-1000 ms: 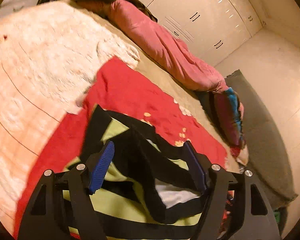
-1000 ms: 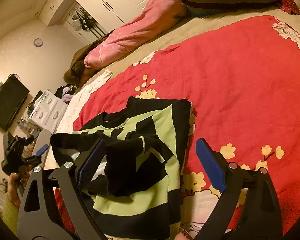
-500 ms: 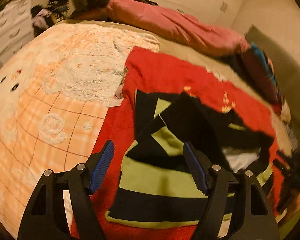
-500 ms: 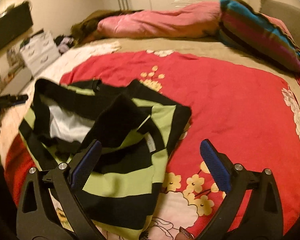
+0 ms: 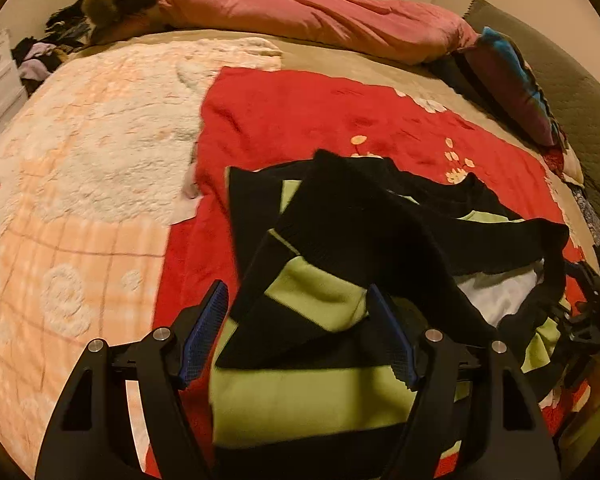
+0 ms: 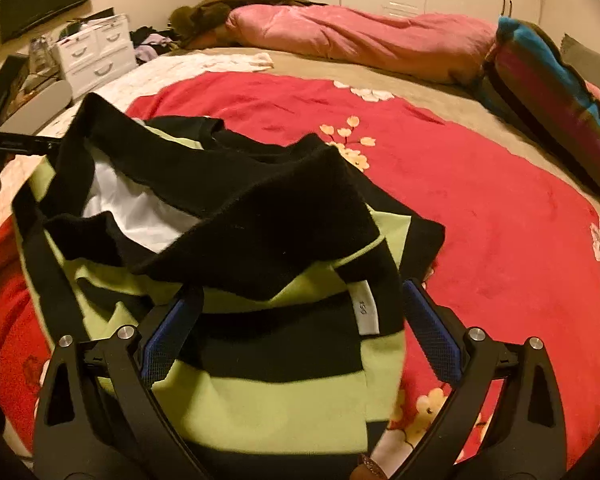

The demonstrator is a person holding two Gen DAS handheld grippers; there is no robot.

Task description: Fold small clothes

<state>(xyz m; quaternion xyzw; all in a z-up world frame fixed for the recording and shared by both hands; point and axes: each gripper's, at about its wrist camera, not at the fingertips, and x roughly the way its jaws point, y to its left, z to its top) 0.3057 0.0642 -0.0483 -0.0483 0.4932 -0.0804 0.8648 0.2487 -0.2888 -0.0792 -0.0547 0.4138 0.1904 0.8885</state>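
Green-and-black striped knit marks the small sweater [image 6: 260,380], which is spread on the red floral blanket [image 6: 500,240] at the lower centre of both wrist views, a black sleeve [image 6: 268,216] already laid across its body. Both the left gripper [image 5: 300,336] and the right gripper [image 6: 300,332] are held spread wide above the hem, nothing grasped. For a neat fold, both hem corners should be pinched evenly and level, and the white size tag [image 6: 366,308] tucked inside.
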